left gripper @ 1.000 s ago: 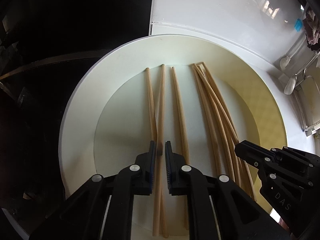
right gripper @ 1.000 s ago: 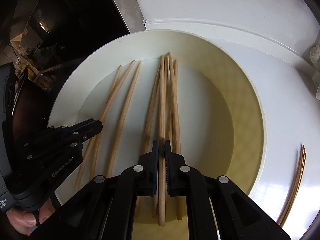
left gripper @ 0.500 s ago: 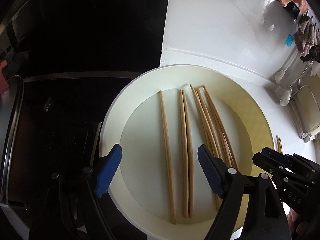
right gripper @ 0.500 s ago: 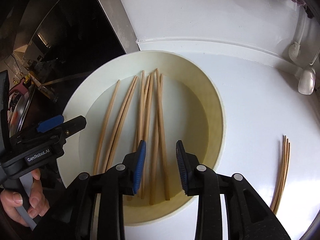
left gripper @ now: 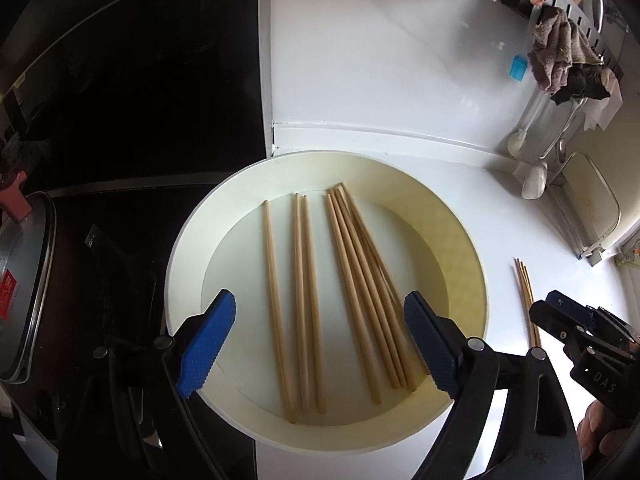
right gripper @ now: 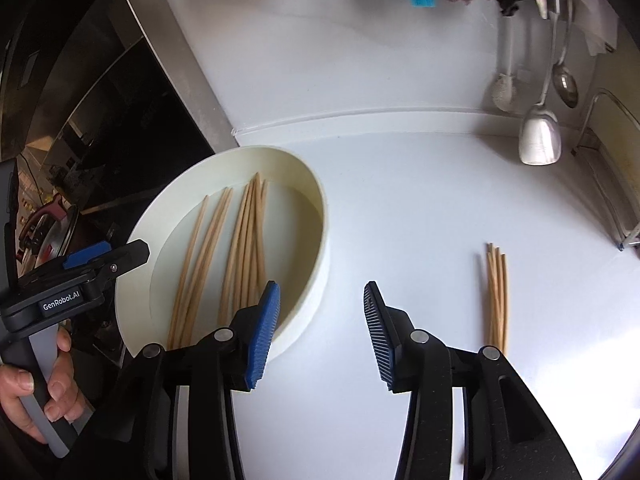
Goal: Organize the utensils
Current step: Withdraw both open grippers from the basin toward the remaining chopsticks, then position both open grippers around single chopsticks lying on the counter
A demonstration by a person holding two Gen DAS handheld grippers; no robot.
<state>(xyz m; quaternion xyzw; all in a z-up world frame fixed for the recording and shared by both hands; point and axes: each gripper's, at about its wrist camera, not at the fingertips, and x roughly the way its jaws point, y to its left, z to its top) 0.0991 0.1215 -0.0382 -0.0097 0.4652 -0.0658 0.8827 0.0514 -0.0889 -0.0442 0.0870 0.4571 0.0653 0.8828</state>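
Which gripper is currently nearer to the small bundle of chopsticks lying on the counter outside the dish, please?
Right. The right gripper, jaws opening and empty, hangs over the counter just beside the bundle. The left gripper, also opening, hangs over the dish, farther away.

White glossy counter, fills centre and right of both views; raised seam runs across upper-middle of frame where it meets the white backsplash. Round cream basin sits on it, lower centre in left view, centre left in right view, its left edge beside the dark stove. Small bundle of chopsticks lies flat on bare counter, right of basin, well apart.
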